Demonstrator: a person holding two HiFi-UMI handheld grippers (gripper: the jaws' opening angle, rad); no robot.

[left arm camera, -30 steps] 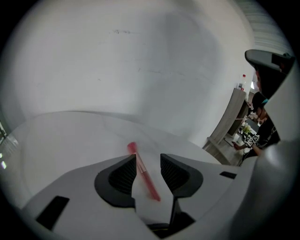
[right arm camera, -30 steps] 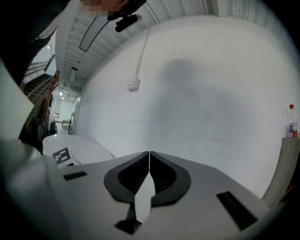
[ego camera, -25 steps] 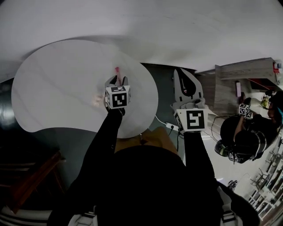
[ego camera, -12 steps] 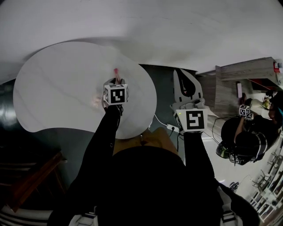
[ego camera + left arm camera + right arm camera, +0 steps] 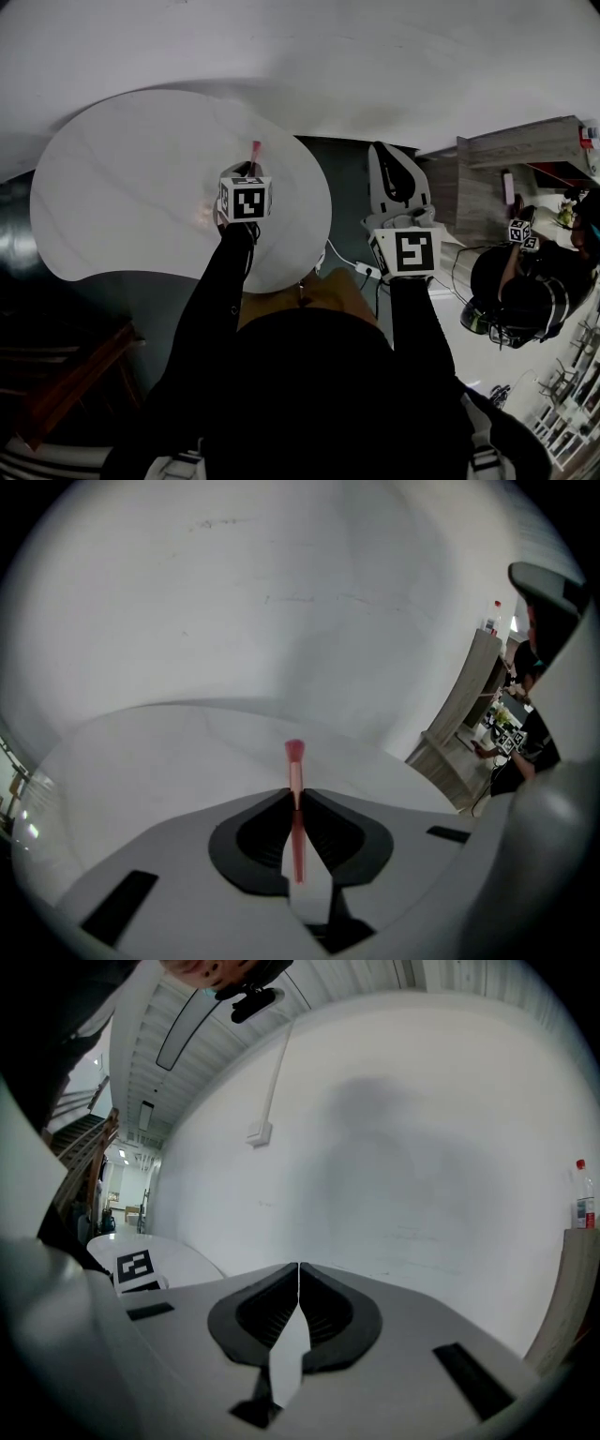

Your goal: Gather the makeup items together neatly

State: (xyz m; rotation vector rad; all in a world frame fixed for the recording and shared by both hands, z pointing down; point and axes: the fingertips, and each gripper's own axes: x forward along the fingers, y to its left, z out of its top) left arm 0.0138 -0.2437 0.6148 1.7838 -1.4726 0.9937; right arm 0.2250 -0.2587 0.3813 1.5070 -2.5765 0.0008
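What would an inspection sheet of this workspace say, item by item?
Surface: white rounded table, mostly bare.
Job's things: pink makeup brush, in the jaws; small pale item on the table, too blurred to name.
Clutter: nothing seen.
Grippers: left gripper has just been closing, now clamped on the brush; right gripper shut, empty, beside the table.
Cables: white cable on the floor.
Surroundings: white wall, wooden cabinet, another person at right.

The left gripper (image 5: 296,792) has just closed onto the pink makeup brush (image 5: 294,761), nudging its head rightward
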